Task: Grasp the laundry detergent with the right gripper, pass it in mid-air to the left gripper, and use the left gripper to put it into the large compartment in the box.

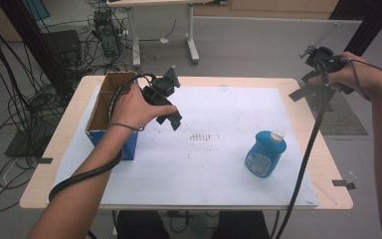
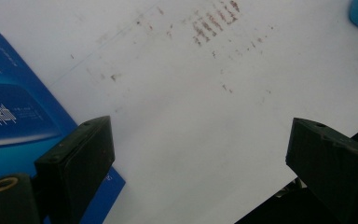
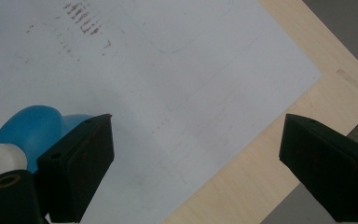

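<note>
both grippers released, jaws wide — left gripper [image 1: 171, 107] left of centre beside the blue box [image 1: 113, 117]; right gripper [image 1: 312, 89] upper right, blue bottle [image 1: 265, 153] below it.

The wooden table [image 1: 323, 164] carries a white sheet [image 1: 204, 164]; on the sheet stand a blue bottle [image 1: 264, 153] and an open cardboard box [image 1: 110, 112].

A box [image 1: 110, 112] stands at the left of the table [image 1: 328, 169], a bottle [image 1: 264, 153] lying well right.
</note>
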A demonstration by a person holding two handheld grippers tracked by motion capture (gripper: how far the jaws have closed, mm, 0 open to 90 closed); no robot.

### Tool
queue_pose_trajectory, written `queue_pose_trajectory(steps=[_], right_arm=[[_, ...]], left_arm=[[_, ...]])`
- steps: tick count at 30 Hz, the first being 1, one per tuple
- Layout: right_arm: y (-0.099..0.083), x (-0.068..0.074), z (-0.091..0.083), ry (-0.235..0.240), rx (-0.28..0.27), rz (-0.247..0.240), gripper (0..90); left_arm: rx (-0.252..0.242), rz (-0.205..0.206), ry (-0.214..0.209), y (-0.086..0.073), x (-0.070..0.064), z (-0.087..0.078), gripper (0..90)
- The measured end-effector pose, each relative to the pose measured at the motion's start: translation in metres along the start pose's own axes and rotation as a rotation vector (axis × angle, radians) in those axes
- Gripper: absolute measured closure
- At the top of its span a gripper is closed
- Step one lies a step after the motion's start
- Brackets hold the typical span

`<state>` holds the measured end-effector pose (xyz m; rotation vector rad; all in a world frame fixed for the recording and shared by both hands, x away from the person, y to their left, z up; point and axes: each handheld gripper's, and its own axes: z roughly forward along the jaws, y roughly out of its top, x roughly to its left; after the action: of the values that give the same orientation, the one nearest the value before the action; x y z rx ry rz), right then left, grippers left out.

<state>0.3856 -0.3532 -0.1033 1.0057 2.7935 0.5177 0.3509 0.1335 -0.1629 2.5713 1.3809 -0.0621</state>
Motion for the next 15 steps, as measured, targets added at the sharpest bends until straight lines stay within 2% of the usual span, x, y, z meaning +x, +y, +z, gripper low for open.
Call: queue_pose_trajectory(steps=[4, 6, 12, 15], right_arm=[[-0.011, -0.001, 0.002, -0.001, -0.017, 0.007, 9.9], [-0.018, -0.001, 0.003, -0.015, -0.021, 0.002, 9.8], [-0.027, -0.002, 0.002, -0.016, -0.035, 0.005, 9.7], [-0.037, -0.001, 0.002, -0.02, -0.064, -0.002, 9.4]], left_arm=[[-0.011, -0.004, -0.011, -0.003, 0.002, 0.0, 8.2], [-0.016, -0.007, -0.01, -0.003, 0.002, 0.001, 8.1], [-0.02, -0.009, 0.001, -0.003, -0.002, 0.005, 8.1], [-0.025, -0.014, -0.002, -0.005, -0.002, 0.008, 8.1]])
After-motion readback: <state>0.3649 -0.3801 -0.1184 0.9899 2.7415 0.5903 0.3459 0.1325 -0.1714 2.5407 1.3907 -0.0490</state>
